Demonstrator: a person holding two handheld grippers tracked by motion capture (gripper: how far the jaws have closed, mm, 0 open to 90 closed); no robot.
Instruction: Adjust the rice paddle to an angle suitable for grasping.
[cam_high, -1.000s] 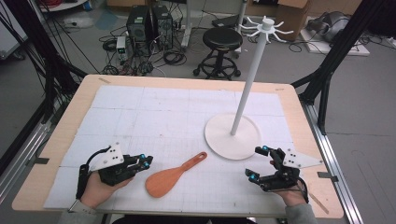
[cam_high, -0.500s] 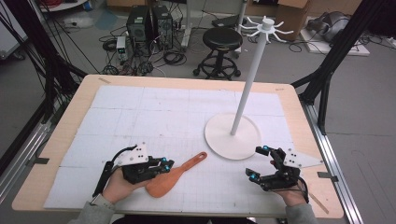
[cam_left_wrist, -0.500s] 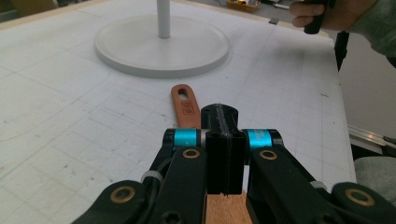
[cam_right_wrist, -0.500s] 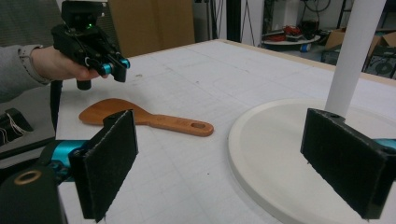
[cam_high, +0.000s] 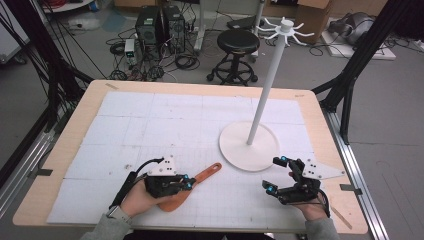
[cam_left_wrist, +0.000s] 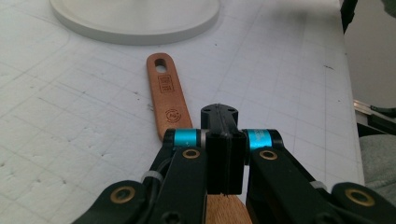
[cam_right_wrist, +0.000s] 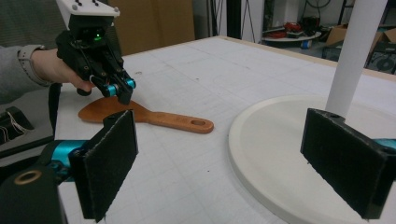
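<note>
While my left gripper (cam_high: 186, 184) hangs over the wooden spatula (cam_left_wrist: 169, 99) with jaws pressed together on nothing, the spatula lies flat just beside the white stand's base (cam_high: 248, 146). Next I'd open and grasp the handle. My right gripper (cam_high: 278, 174) waits wide open, empty.

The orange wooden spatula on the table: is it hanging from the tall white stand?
No, the orange wooden spatula lies flat on the table's white mat, beside the tall white stand's round base.
</note>
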